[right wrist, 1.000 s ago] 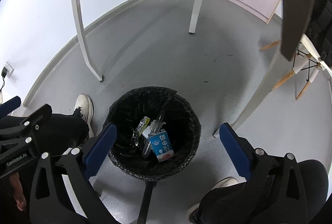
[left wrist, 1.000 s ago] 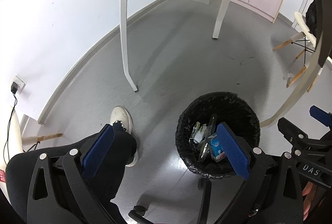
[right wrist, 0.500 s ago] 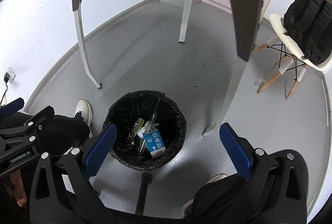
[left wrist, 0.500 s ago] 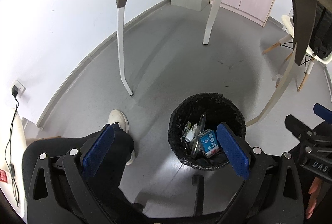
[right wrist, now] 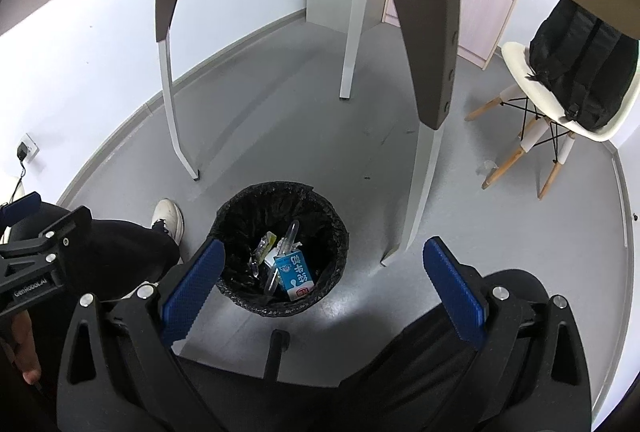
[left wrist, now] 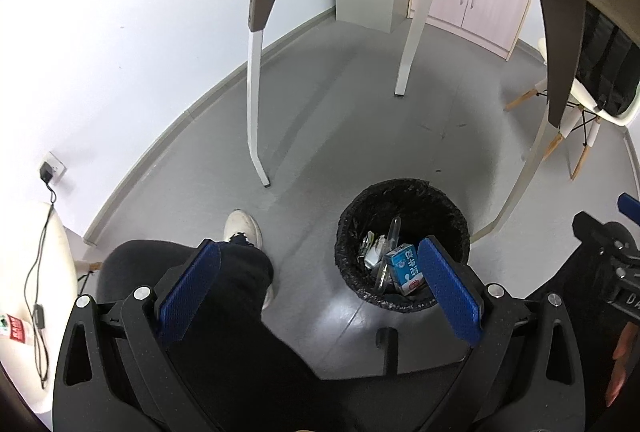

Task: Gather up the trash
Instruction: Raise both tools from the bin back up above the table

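Both the left gripper (left wrist: 320, 286) and the right gripper (right wrist: 324, 282) hang with jaws spread wide, holding nothing. Just beyond the jaws, on the grey floor, stands the black-lined trash bin (right wrist: 240, 209), holding a blue milk carton (right wrist: 295, 272), what looks like a clear tube (right wrist: 289, 238) and wrappers. Farther off rise the white table legs (left wrist: 253, 103).

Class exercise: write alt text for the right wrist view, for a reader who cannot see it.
A black-lined trash bin on a grey floor holds a blue-and-white carton and wrappers, seen from above between the open, empty fingers of the right gripper. Table legs rise behind it, and a black backpack sits on a white chair at right.
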Demonstrator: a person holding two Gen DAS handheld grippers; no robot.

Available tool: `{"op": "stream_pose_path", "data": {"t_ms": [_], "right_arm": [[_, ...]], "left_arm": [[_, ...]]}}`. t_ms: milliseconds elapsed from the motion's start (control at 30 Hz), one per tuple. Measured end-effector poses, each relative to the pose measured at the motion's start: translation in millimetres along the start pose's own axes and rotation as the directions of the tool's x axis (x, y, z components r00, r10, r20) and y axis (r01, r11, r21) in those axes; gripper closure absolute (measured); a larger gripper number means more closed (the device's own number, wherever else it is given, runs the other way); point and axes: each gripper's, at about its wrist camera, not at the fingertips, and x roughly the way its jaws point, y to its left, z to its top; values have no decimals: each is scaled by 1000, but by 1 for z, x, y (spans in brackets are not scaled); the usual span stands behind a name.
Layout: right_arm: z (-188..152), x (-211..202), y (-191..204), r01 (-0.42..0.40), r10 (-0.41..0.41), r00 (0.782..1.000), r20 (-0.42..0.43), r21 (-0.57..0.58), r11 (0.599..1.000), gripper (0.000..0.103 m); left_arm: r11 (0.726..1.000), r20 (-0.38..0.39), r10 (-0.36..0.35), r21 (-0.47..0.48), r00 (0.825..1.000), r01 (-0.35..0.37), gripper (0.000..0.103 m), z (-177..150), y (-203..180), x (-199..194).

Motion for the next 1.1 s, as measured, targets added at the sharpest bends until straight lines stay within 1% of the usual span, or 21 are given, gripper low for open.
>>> {"op": "stream_pose_path", "data": {"t_ms": [367, 533, 867, 1100], "right_arm": [[-2, -49, -3, -21, 21, 998, 65, -9, 1000, 8], [-2, -77, -9, -21, 22, 995, 99, -7, 1000, 8], [-2, -137, -19, -4, 6, 992, 128, -9, 1000, 8], [5, -178, -25, -9, 10, 984, 178, -7, 1000, 8]], "left_arm": [[1000, 21, -18, 8, 1000, 18, 6, -3, 2, -39], [1000, 42, -26, 5, 999, 26, 6, 1, 4, -69], [999, 111, -48, 18, 993, 46, 6, 11, 3, -133], [998, 155, -61, 18, 986, 59, 6, 24, 6, -159]]}}
